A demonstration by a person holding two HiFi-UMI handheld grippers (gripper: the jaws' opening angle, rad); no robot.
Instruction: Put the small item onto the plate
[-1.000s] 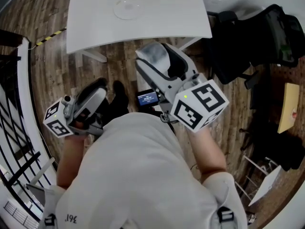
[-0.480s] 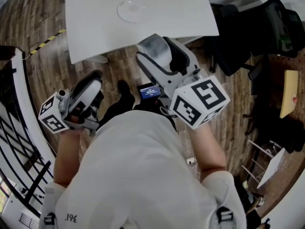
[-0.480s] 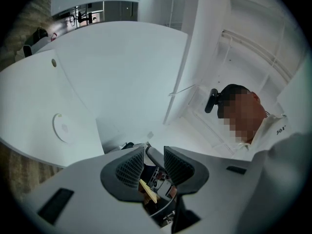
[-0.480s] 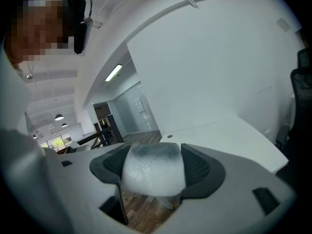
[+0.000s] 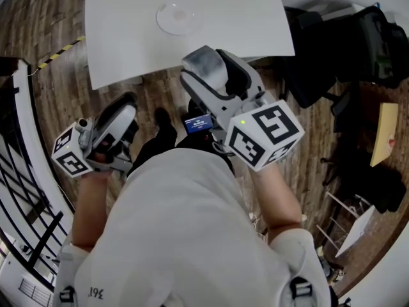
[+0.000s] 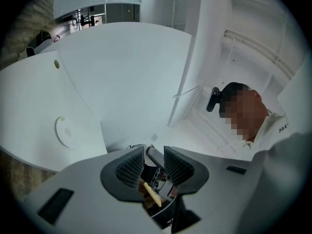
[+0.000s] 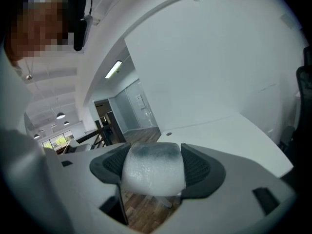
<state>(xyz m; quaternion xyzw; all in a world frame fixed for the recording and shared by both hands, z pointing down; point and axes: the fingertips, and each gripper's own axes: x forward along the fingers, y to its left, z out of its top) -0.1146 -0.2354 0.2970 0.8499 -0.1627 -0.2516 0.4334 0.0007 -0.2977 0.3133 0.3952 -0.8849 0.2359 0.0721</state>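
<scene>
My right gripper (image 7: 153, 161) is clamped on the small item (image 7: 152, 174), a pale, foam-like block with a grey smudge across its top. Both ribbed pads press flat against its sides, and the block fills the whole space between them. From the head view, that gripper sits out in front of my white shirt (image 5: 185, 235) and above the wooden floor (image 5: 153, 94). Its nose is close to the near edge of the white table (image 5: 236, 18), but not over it.

The plate (image 5: 167, 20) is clear glass and lies on the table near that same edge, well apart from the block. There may be a faint pinkish spot at its centre, though I can't be sure at this size.

My left gripper (image 6: 153, 164) hangs low on the other side, beside my hip and well away from the table. Its jaws stand a little apart with nothing between the pads. Through the gap I see only some small hardware that I can't identify.

Dark chairs (image 5: 319, 62) stand to the right of the table.
</scene>
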